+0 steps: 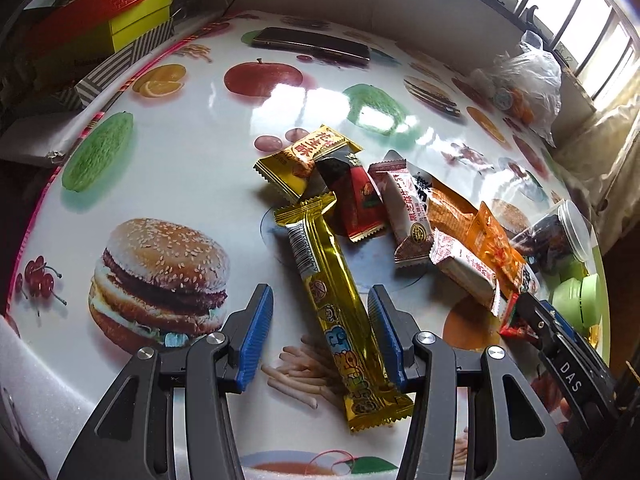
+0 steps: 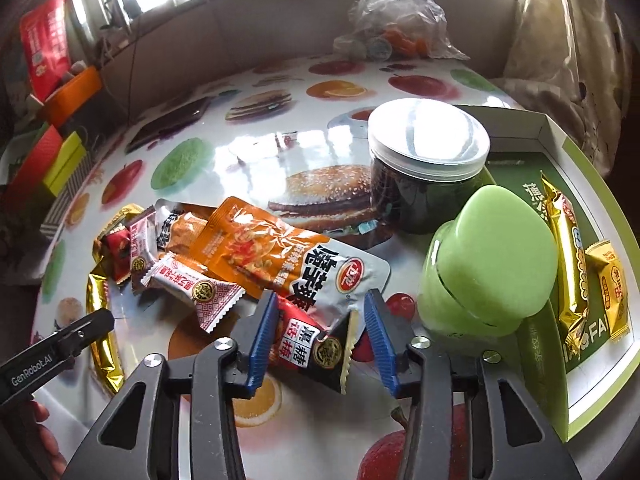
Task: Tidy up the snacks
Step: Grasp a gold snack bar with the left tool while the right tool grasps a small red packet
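Note:
A pile of snack packets lies on the fruit-print table (image 1: 192, 168). My left gripper (image 1: 320, 340) is open, its blue pads either side of a long gold bar (image 1: 340, 312) lying flat. My right gripper (image 2: 316, 340) is open around a red and black plum packet (image 2: 308, 344) at the near end of the pile. An orange and silver packet (image 2: 280, 256) and white-red packets (image 2: 192, 288) lie just beyond it. A green-lined box (image 2: 560, 152) at the right holds a gold bar (image 2: 568, 264) and a small gold packet (image 2: 614, 292).
A clear-lidded jar of dark snacks (image 2: 424, 168) and a green container (image 2: 488, 272) stand by the box. A plastic bag (image 2: 396, 16) sits at the far edge. A dark phone (image 1: 312, 44) lies far off. Coloured boxes (image 1: 120, 12) are stacked at the left.

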`<state>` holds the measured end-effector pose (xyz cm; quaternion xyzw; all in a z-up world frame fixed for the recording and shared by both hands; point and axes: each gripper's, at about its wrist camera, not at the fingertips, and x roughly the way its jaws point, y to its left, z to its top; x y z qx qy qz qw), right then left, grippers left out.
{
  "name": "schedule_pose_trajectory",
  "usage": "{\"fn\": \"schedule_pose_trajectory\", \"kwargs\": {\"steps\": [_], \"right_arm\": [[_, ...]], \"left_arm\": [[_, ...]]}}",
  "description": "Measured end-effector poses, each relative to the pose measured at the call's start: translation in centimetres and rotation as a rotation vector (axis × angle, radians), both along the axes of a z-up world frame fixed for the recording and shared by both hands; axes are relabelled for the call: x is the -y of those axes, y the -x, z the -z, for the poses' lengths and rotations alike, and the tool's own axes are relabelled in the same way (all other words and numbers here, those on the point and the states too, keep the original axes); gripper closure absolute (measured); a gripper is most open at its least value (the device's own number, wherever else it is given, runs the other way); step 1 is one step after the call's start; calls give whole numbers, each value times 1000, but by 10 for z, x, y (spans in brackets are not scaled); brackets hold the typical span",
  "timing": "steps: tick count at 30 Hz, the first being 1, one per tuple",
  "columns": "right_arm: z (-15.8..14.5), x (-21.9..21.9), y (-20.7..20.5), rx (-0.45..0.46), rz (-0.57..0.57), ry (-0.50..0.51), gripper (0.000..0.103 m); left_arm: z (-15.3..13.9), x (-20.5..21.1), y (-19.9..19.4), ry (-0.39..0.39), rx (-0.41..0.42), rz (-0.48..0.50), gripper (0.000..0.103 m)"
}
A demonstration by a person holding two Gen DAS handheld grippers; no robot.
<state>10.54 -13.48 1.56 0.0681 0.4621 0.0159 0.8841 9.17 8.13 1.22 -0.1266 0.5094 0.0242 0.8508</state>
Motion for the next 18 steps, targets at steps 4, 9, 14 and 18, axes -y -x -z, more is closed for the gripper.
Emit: {"fn": "schedule_pose_trajectory", "kwargs": {"steps": [4, 9, 14, 18], "right_arm": [[-2, 0, 5, 6, -14, 7, 76], [-2, 4, 13, 7, -36, -20, 83], [-1, 12, 20, 1, -38, -56, 90], [-2, 15, 27, 6, -52, -89, 91]], "left_arm": [[0, 2, 2, -16, 3, 11, 53], [0, 2, 7, -14, 9, 16, 72], [0, 1, 12, -11, 15, 26, 79], [0, 4, 17, -3, 21, 43, 79]]}}
